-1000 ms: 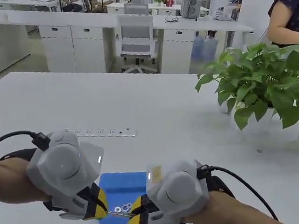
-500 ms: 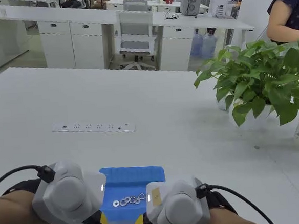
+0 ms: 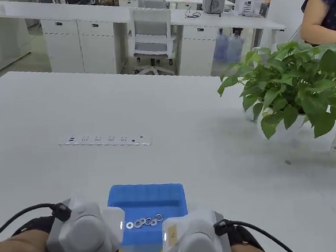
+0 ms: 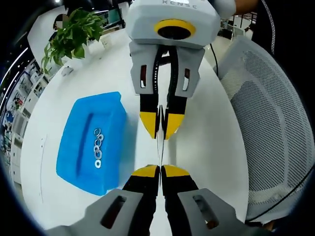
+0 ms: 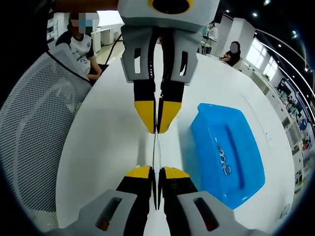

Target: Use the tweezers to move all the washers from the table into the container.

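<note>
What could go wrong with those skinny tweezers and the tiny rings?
The tweezers are thin and pinched at both ends, by the left hand-held gripper and the right hand-held gripper; an uneven pull might bend or drop them. The washers lie bunched on the blue container, so a poke could scatter them.

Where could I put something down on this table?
Bare table lies between the power strip and blue container, and between container and plant. It's crowded at the near edge: the left gripper and right gripper hold the tweezers.
</note>
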### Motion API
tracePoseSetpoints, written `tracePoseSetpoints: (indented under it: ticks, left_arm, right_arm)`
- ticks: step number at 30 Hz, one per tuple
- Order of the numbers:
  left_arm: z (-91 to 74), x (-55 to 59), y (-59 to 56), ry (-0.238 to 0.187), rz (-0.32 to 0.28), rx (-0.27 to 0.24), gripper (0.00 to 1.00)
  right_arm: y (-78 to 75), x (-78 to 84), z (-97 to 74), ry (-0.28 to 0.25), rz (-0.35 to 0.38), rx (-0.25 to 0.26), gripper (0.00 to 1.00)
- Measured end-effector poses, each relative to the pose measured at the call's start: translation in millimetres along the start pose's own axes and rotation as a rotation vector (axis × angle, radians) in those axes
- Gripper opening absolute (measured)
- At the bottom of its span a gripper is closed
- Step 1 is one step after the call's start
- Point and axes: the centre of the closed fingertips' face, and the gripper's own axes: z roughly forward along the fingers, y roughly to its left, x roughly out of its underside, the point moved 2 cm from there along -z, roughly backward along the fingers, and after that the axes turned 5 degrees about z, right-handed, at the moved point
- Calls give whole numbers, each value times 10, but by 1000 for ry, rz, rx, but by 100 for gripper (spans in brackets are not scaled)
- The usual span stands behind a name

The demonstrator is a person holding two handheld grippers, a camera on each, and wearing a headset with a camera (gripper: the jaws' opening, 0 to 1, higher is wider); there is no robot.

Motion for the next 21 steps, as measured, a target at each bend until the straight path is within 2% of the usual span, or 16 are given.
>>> tracePoseSetpoints:
  ticks: [12, 21]
  left_arm:
    - [96, 17, -11, 11, -19, 22, 6]
    - [138, 57, -11, 18, -41, 33, 6]
  right_arm:
    - [2, 107, 82, 69, -41, -11, 10]
    - [-3, 112, 80, 74, -15, -29, 11]
